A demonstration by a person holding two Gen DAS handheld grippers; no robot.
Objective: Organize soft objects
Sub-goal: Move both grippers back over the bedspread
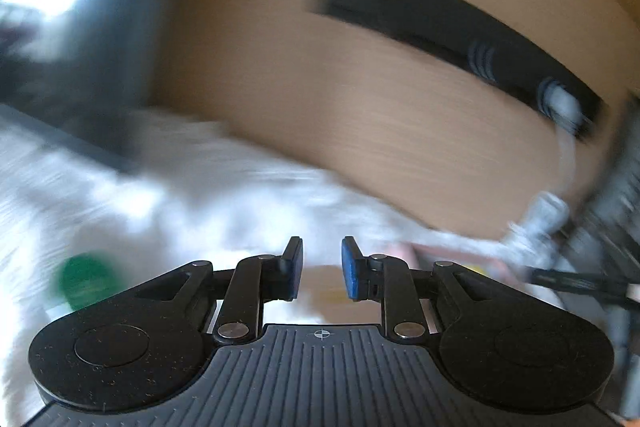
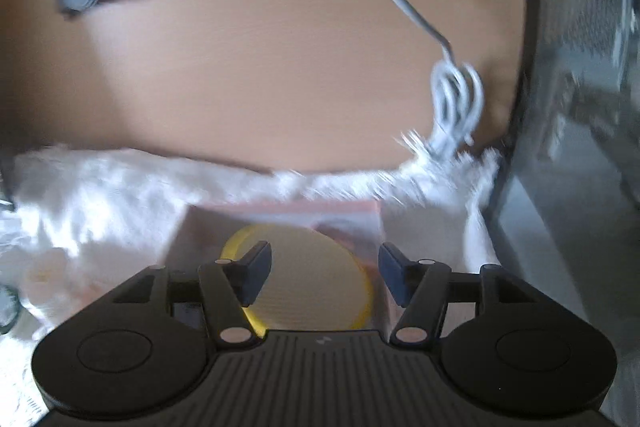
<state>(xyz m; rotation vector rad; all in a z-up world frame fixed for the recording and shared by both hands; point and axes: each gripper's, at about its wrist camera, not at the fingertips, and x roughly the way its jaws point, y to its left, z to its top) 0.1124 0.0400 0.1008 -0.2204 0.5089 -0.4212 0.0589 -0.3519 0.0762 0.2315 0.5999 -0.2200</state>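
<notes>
A tan wooden desk (image 2: pixel 256 67) carries a white fluffy cloth (image 2: pixel 120 195) at its near edge, on which a yellow round pad (image 2: pixel 316 267) lies between the right gripper's (image 2: pixel 324 277) half-open jaws, untouched, while the left gripper (image 1: pixel 322 273) stands narrow and empty.

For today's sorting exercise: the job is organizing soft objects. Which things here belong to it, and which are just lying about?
Job:
yellow round pad
clear pink-edged bag
white fluffy cloth
right gripper, open above the pad

Lying about:
white cable
green object
wooden table
</notes>
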